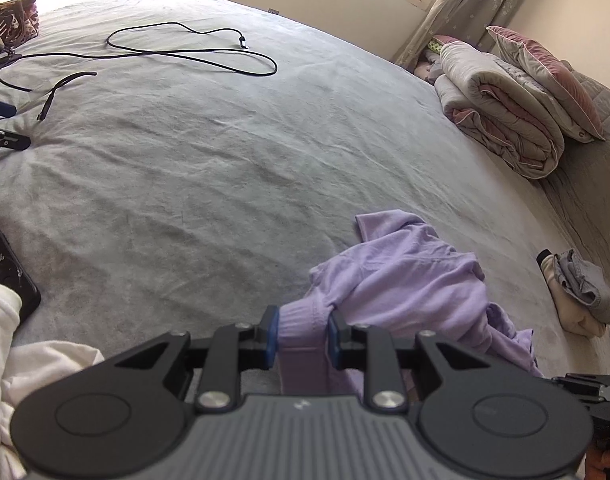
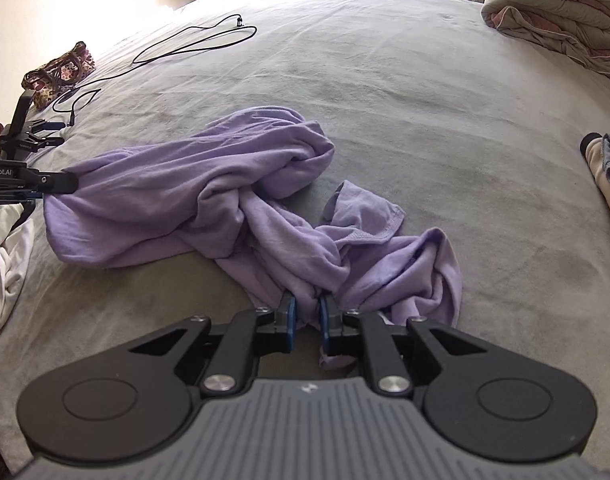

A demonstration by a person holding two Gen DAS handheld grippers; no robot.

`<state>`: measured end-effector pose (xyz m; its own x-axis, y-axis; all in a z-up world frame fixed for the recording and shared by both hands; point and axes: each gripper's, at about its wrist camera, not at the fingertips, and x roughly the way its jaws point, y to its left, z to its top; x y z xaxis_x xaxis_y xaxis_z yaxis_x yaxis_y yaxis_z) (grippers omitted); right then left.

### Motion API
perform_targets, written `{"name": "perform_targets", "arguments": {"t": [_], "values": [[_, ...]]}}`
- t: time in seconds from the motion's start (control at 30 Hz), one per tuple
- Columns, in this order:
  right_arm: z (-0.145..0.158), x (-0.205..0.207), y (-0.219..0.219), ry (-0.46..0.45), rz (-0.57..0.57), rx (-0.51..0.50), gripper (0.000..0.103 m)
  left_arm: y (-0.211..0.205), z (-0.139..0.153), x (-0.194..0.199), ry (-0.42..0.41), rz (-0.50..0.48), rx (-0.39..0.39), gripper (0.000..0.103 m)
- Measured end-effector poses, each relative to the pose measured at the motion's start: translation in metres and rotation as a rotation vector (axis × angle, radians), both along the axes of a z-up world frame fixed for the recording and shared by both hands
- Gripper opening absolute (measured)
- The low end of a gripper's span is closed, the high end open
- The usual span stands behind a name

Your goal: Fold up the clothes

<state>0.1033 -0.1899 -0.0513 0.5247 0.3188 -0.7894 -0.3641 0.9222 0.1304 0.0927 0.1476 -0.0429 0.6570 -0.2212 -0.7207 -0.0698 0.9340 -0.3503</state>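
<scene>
A crumpled lilac garment lies bunched on the grey bed sheet. My left gripper is shut on a ribbed cuff of the lilac garment, which runs between its blue pads. In the right wrist view the left gripper shows at the garment's left end. My right gripper is shut on a twisted fold at the garment's near right end. The cloth between the two grips is tangled and rests on the bed.
A black cable loops across the far sheet. A rolled quilt and pillow sit at the far right. Small folded clothes lie right, white cloth left, a patterned pouch and a dark phone too.
</scene>
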Motion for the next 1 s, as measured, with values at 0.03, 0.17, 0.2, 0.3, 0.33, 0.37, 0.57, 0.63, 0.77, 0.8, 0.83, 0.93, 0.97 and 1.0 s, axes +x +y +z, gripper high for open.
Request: {"name": "perform_targets", "arguments": {"t": [0.03,0.17,0.2,0.3,0.33,0.37,0.57,0.63,0.77,0.8,0.83,0.93,0.97,1.0], "values": [[0.000,-0.004,-0.001,0.006,0.002,0.001,0.014,0.003,-0.001,-0.004,0.008,-0.003,-0.005,0.024],[-0.002,-0.014,-0.002,0.022,0.009,0.004,0.014,0.011,-0.008,-0.019,0.041,-0.010,-0.016,0.024],[-0.002,-0.015,-0.003,0.026,0.010,0.002,0.014,0.012,-0.010,-0.023,0.049,-0.011,-0.010,0.024],[-0.004,-0.017,-0.003,0.035,0.011,-0.006,0.014,0.015,-0.017,-0.031,0.075,-0.008,-0.008,0.024],[-0.004,-0.018,-0.003,0.036,0.011,-0.009,0.014,0.015,-0.019,-0.034,0.080,-0.011,-0.010,0.024],[-0.004,-0.019,-0.003,0.040,0.011,-0.013,0.014,0.015,-0.021,-0.036,0.083,-0.015,-0.010,0.024],[-0.002,-0.020,-0.006,0.051,0.013,-0.021,0.020,0.019,-0.030,-0.039,0.114,-0.039,-0.024,0.027],[0.000,-0.019,-0.007,0.049,0.009,-0.016,0.027,0.021,-0.030,-0.039,0.119,-0.045,-0.045,0.039],[0.008,-0.015,-0.009,0.028,0.003,-0.004,0.046,0.030,-0.028,-0.037,0.109,-0.018,-0.083,0.046],[0.010,-0.013,-0.008,0.024,0.005,0.000,0.046,0.031,-0.028,-0.034,0.110,-0.012,-0.093,0.046],[0.012,-0.009,-0.007,0.022,0.005,0.008,0.046,0.032,-0.028,-0.030,0.112,-0.009,-0.102,0.046],[0.016,0.003,-0.001,0.016,0.007,0.035,0.046,0.028,-0.028,-0.011,0.105,-0.011,-0.106,0.046],[0.018,0.007,0.001,0.014,0.008,0.043,0.046,0.025,-0.027,-0.004,0.101,-0.019,-0.101,0.046],[0.019,0.011,0.003,0.012,0.009,0.052,0.046,0.022,-0.027,0.003,0.098,-0.026,-0.093,0.046]]}}
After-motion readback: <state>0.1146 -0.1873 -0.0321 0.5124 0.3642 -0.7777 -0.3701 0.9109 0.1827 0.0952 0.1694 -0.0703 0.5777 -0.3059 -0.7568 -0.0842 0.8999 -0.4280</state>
